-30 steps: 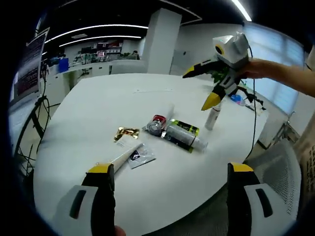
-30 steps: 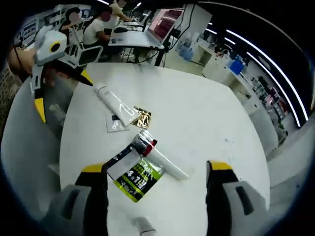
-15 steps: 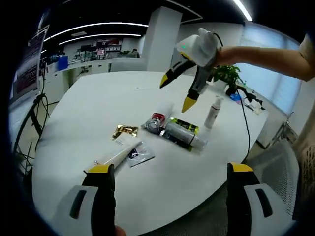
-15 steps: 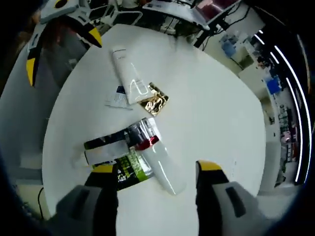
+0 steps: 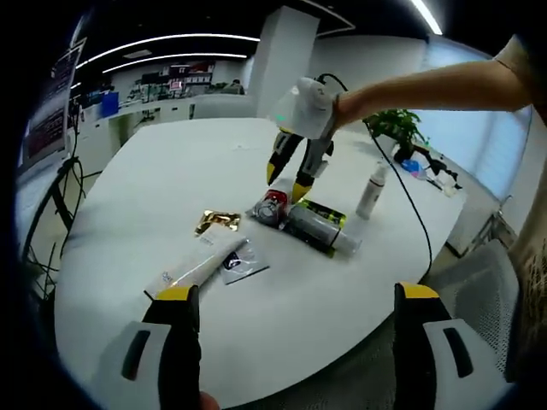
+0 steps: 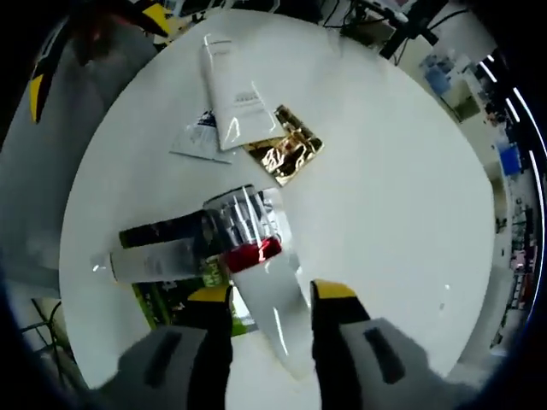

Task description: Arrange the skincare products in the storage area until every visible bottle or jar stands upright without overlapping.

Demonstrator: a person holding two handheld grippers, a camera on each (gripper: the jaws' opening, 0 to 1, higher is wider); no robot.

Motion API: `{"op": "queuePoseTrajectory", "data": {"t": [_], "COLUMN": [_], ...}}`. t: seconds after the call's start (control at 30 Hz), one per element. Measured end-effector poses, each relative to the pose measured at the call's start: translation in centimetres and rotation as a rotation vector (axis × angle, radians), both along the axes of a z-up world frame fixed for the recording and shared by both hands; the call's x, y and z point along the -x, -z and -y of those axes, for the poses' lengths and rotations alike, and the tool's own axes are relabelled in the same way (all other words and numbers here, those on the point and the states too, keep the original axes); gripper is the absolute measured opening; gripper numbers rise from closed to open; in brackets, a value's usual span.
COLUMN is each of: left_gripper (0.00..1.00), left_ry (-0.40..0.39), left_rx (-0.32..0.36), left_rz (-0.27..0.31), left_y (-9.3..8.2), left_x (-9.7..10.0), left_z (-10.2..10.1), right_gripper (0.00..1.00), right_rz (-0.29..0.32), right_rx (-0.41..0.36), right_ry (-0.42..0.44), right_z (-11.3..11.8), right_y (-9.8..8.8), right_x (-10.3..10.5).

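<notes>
Right hand-held gripper point(image 6: 272, 299) low over lying white tube with red band point(image 6: 267, 286), jaws part-open either side, nothing gripped yet. Tube touches clear bottle point(image 6: 175, 248) mid-worktop point(image 6: 410, 171). Close squarely on tube body, lift clear of neighbours, stand upright. Left hand-held gripper point(image 5: 291, 295) wide open, empty.

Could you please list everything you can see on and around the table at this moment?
Table: one, white, round, under everything.
Red-banded tube: one, white with a red band, lying flat between the right gripper's jaws.
Dark bottle: one, dark body with a pale end, lying across the green box.
Green box: one, green and black, lying under the bottle.
White tube: one, flat beside the sachets.
Gold sachet: one, crinkled.
Pale sachet: one, by the white tube.
White spray bottle: one, upright.
Potted plant: one, green, beyond the table.
Right gripper: yellow-tipped, open.
Left gripper: yellow-tipped, open.
</notes>
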State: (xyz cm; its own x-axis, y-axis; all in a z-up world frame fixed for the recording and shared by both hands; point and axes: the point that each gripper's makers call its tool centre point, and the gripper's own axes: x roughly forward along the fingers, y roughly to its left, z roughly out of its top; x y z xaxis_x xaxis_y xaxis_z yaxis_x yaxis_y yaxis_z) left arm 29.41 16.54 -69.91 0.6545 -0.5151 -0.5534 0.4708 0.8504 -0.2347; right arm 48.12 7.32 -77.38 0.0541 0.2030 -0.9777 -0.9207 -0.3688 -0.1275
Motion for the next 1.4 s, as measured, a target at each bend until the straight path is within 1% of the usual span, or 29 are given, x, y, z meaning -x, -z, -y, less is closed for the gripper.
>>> {"op": "queuePoseTrajectory", "data": {"t": [0.07, 0.2, 0.33, 0.47, 0.53, 0.63, 0.83, 0.9, 0.97, 1.03, 1.1, 1.13, 1.17, 1.23, 1.27, 1.33, 1.4], "left_gripper": [0.93, 0.92, 0.92, 0.92, 0.93, 0.92, 0.92, 0.92, 0.92, 0.92, 0.92, 0.92, 0.92, 0.92, 0.92, 0.92, 0.92], "left_ry": [-0.002, -0.005, 0.021, 0.041, 0.045, 0.046, 0.043, 0.042, 0.044, 0.048, 0.054, 0.056, 0.058, 0.064, 0.066, 0.068, 0.07], "left_rx": [0.002, -0.001, -0.009, -0.017, -0.016, -0.017, -0.021, -0.019, -0.022, -0.015, -0.004, -0.001, 0.0, 0.001, -0.001, -0.003, 0.001], "left_rz": [-0.006, -0.005, -0.014, -0.028, -0.029, -0.028, -0.018, -0.015, -0.01, -0.005, 0.001, 0.008, 0.011, 0.017, 0.019, 0.023, 0.029], "left_y": [0.1, 0.2, 0.5, 0.8, 0.9, 0.9, 0.7, 0.7, 0.6, 0.5, 0.3, 0.2, 0.2, 0.0, 0.0, -0.1, -0.3], "left_x": [0.0, -0.1, 0.1, 0.2, 0.3, 0.3, 0.2, 0.2, 0.2, 0.2, 0.2, 0.2, 0.2, 0.2, 0.2, 0.2, 0.2], "left_z": [0.0, -0.1, 0.4, 0.7, 0.8, 0.8, 0.7, 0.7, 0.7, 0.8, 1.0, 1.0, 1.1, 1.2, 1.3, 1.3, 1.4], "right_gripper": [0.34, 0.35, 0.34, 0.33, 0.31, 0.3, 0.28, 0.28, 0.27, 0.27, 0.27, 0.27, 0.27, 0.27, 0.27, 0.26, 0.26], "right_rz": [0.003, -0.022, -0.036, -0.055, -0.05, -0.035, 0.011, 0.026, 0.031, 0.023, 0.024, 0.023, 0.02, 0.022, 0.029, 0.027, 0.017], "right_rx": [0.003, -0.006, 0.003, 0.015, 0.026, 0.02, -0.018, -0.023, -0.014, -0.017, -0.04, -0.052, -0.08, -0.095, -0.131, -0.161, -0.219], "right_ry": [-0.016, -0.038, -0.091, -0.092, -0.103, -0.112, -0.102, -0.092, -0.056, -0.045, -0.021, -0.02, 0.002, 0.018, 0.057, 0.102, 0.16], "right_z": [-0.1, 0.0, -0.1, 0.0, 0.2, 0.4, 0.5, 0.5, 0.6, 0.6, 0.5, 0.4, 0.2, 0.1, 0.0, 0.0, -0.1], "right_y": [0.3, 0.6, 0.8, 0.9, 0.9, 0.8, 0.5, 0.5, 0.4, 0.0, -0.7, -1.1, -1.6, -2.2, -3.1, -3.8, -4.9], "right_x": [-0.1, -0.1, 0.0, 0.0, 0.1, 0.3, 0.4, -0.1, -0.3, -0.1, 0.0, 0.0, 0.0, 0.0, 0.0, -0.1, 0.0]}}
